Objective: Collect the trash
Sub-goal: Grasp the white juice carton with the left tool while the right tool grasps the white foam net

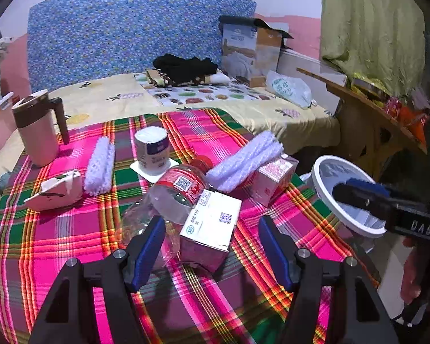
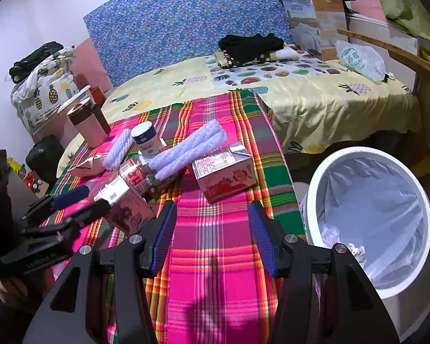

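Left gripper (image 1: 212, 246) hovered with fingers spread, a carton (image 1: 210, 229) lying on the plaid cloth (image 1: 71, 243) between them, untouched, beside a clear plastic bottle (image 1: 172, 197). Right gripper (image 2: 212, 235) was likewise spread and empty over bare cloth. White lined bin (image 2: 369, 220) stood just off the cloth's right edge.

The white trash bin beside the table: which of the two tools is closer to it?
The right one. The right tool hangs open over the plaid cloth's edge, with the white trash bin right beside it. The left tool, also open, faces a lying carton, further from the bin.
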